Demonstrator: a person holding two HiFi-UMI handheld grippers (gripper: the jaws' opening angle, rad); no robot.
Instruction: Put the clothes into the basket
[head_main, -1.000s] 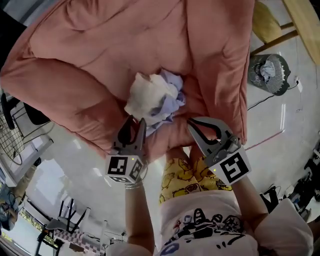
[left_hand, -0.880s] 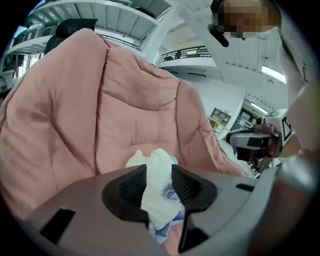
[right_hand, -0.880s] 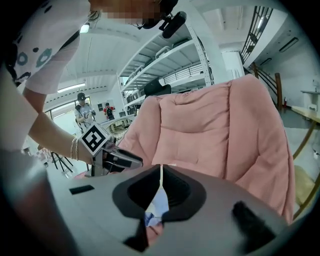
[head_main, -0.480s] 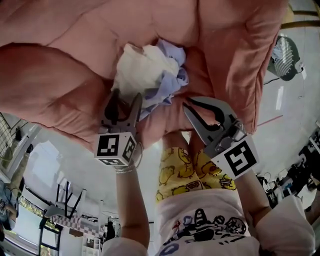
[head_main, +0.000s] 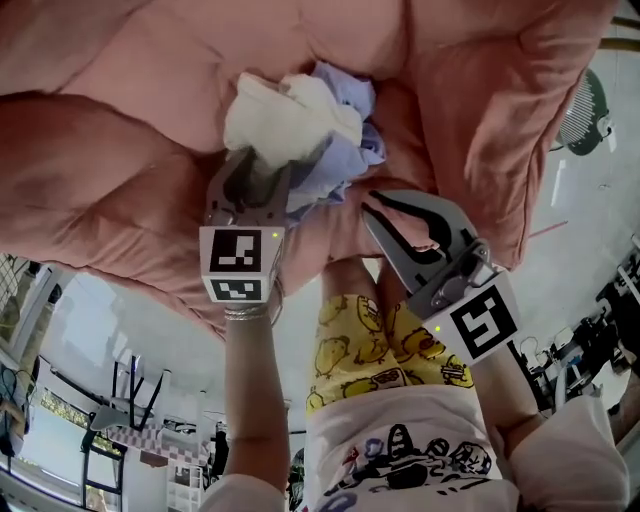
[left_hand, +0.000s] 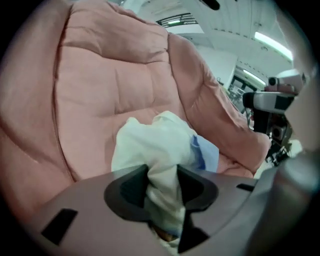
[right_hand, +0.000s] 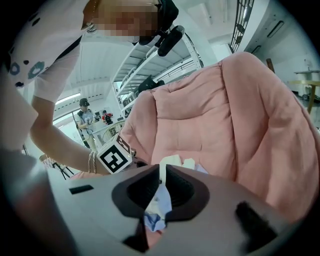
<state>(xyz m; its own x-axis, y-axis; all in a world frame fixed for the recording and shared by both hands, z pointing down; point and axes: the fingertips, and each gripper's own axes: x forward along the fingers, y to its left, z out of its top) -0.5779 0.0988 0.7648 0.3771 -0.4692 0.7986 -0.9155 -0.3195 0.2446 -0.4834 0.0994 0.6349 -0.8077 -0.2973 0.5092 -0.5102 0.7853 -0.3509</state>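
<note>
Clothes (head_main: 300, 130) sit bunched in the hollow of a pink quilted cushion (head_main: 130, 110), and the left gripper (head_main: 258, 168) is already in them. Its jaws have just been closing, and in the left gripper view a fold of the white garment (left_hand: 150, 145) fills the gap, touching both inner faces and narrowing where they squeeze it, so I judge this a pinch taking hold, not a hover. The right gripper (head_main: 368, 205) hangs apart from the pile, its jaws drawn nearly together with only a slit between the tips and nothing in them; the cloth seen through that slit in the right gripper view lies farther off. Seen from the head view, the heap lies at twelve o'clock from the left gripper and at about ten o'clock from the right one, so the left hand is plainly the nearer and the one placed to lift. The pile's long axis runs roughly from nine to three o'clock, white garment toward nine, a lilac garment (head_main: 345, 150) toward three and partly tucked under the white; the left jaws bite the white one's lower edge. No basket shows in any view, so which way the lifted cloth must travel cannot be told.
</note>
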